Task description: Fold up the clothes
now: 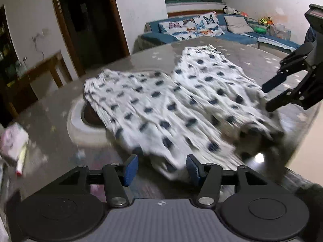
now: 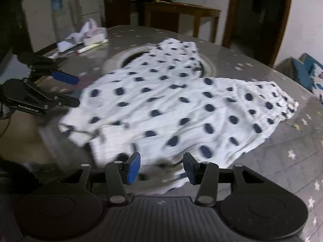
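left wrist view: polka-dot pants (image 1: 161, 100) lie spread on round table (image 1: 50, 100), legs toward 12 o'clock. left gripper (image 1: 162, 168) and right gripper (image 2: 161, 168) both gape wide (nothing held) at waistband; grasp there would start a fold.

Each view looks forward and downward from low behind its own hand-held gripper, whose spread fingers fill the bottom of the frame. The left hand-held gripper (image 1: 162, 169) faces across the table (image 1: 50, 104) toward a blue sofa (image 1: 201, 30) at the upper right of the frame, close to the polka-dot garment (image 1: 161, 104). The right hand-held gripper (image 2: 161, 168) faces a wooden side table (image 2: 181, 14) at the top. Both share the garment and the round table top (each also catches the other gripper at a frame edge).
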Action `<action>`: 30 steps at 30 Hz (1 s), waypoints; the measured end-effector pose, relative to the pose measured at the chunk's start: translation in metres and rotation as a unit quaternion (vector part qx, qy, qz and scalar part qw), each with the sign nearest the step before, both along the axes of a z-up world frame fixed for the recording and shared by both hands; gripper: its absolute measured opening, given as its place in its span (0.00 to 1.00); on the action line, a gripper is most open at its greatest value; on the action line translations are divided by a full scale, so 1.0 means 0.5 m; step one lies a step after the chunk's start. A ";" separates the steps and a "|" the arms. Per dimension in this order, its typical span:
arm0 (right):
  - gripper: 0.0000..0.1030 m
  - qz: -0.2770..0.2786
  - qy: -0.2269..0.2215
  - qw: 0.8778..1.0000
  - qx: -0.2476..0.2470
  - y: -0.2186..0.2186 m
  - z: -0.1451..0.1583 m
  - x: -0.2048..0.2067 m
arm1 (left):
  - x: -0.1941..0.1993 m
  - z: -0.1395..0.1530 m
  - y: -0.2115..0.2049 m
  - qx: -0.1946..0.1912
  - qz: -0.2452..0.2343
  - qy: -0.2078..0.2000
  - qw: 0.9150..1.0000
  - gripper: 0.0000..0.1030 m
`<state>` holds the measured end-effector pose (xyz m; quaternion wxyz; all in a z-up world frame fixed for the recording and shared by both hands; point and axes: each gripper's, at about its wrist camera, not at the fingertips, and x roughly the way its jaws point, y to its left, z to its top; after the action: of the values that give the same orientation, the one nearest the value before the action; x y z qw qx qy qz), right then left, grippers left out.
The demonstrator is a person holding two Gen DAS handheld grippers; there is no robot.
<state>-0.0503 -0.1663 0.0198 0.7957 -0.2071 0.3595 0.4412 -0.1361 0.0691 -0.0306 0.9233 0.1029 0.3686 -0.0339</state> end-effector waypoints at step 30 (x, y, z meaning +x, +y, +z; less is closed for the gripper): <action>0.19 0.010 -0.057 0.998 -0.018 0.044 -0.033 -0.147 | -0.062 -0.027 -0.058 -0.054 0.020 0.002 0.998 0.22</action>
<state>-0.1238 -0.1443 0.0034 0.8066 -0.2499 0.3193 0.4301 -0.1673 0.0400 -0.0440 0.9272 0.0459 0.3699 -0.0356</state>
